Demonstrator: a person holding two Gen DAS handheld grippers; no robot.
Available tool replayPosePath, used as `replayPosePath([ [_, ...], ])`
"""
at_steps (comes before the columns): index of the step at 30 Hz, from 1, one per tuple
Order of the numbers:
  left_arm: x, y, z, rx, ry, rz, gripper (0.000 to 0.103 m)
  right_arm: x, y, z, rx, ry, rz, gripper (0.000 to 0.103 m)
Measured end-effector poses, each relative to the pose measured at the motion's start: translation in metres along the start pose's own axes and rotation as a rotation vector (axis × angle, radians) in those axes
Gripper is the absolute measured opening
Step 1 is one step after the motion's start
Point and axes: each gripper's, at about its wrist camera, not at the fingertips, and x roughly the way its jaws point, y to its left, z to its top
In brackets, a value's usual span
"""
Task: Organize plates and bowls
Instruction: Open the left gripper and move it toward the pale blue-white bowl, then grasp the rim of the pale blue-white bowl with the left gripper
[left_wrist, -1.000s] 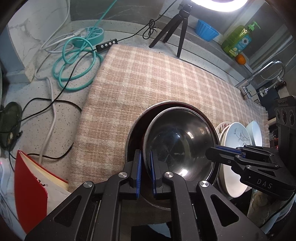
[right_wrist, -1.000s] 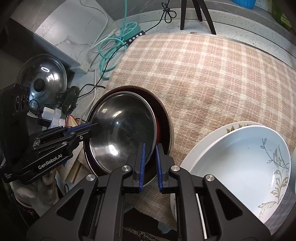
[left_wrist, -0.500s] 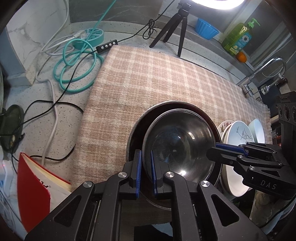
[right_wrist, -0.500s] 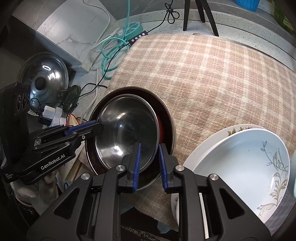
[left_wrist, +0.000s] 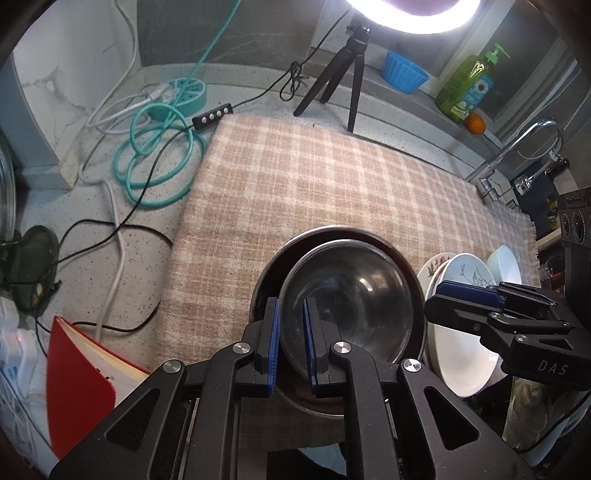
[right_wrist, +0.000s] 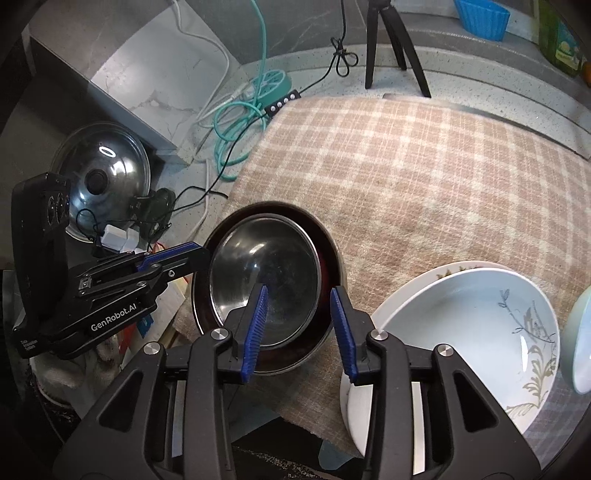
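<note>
A: Where's the steel bowl (left_wrist: 351, 295) rn?

B: Nested inside a bigger dark bowl (left_wrist: 266, 280) w/ a reddish inner wall, near the front edge of the plaid cloth (left_wrist: 332, 177). Both upright.

A: Left gripper (left_wrist: 290, 341)?

B: Jaws parted a bit, straddling the steel bowl's near rim, one pad inside, one outside. Small gap shows on each side, so not clamped on it afaict.

A: Right gripper (right_wrist: 299, 332)?

B: Spread wide, nothing between the pads. In the right wrist view it hangs over the right edge of the nested bowls; its left pad sits over the steel bowl, right pad over the cloth beside the dark bowl's rim.

A: Other dishes?

B: White floral bowl (right_wrist: 472, 332) stacked on a plate (right_wrist: 461, 266) just right of the metal pair, close, can't tell if touching. Pale blue bowl (right_wrist: 580, 343) further right, mostly cut off.

A: Off the cloth?

B: Teal cable (left_wrist: 159, 155), tripod (left_wrist: 343, 74), pot lid (right_wrist: 107, 177) at left, red notebook (left_wrist: 77, 384).
</note>
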Motion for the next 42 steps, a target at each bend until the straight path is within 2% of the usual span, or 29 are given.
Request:
replayPosePath([
  [1, -0.003, -0.002, 0.001, 0.004, -0.009, 0.002, 0.011, -0.005, -0.001, 0.0, -0.003, -0.011, -0.006, 0.049],
  [2, -0.004, -0.004, 0.002, 0.005, -0.016, 0.001, 0.014, -0.011, -0.003, -0.001, -0.006, -0.028, -0.014, 0.051],
  [3, -0.007, -0.006, 0.003, 0.006, -0.025, -0.004, 0.019, -0.016, -0.004, -0.001, -0.005, -0.041, -0.022, 0.052],
  [7, -0.01, -0.022, 0.006, 0.023, -0.045, -0.024, 0.022, -0.036, -0.018, -0.004, 0.007, -0.076, -0.047, 0.052],
  [9, -0.01, -0.034, 0.008, 0.034, -0.053, -0.036, 0.03, -0.047, -0.029, -0.006, 0.014, -0.094, -0.074, 0.053],
  [11, -0.008, -0.046, 0.009, 0.044, -0.066, -0.052, 0.034, -0.057, -0.039, -0.008, 0.026, -0.109, -0.094, 0.053],
  [17, 0.002, -0.081, 0.015, 0.08, -0.073, -0.087, 0.034, -0.089, -0.087, -0.018, 0.101, -0.146, -0.137, 0.054],
  [33, 0.046, -0.191, 0.023, 0.208, -0.011, -0.2, 0.034, -0.152, -0.224, -0.066, 0.324, -0.206, -0.273, 0.053],
  [42, 0.08, -0.248, 0.024, 0.271, 0.059, -0.264, 0.034, -0.152, -0.276, -0.088, 0.405, -0.182, -0.258, 0.053],
])
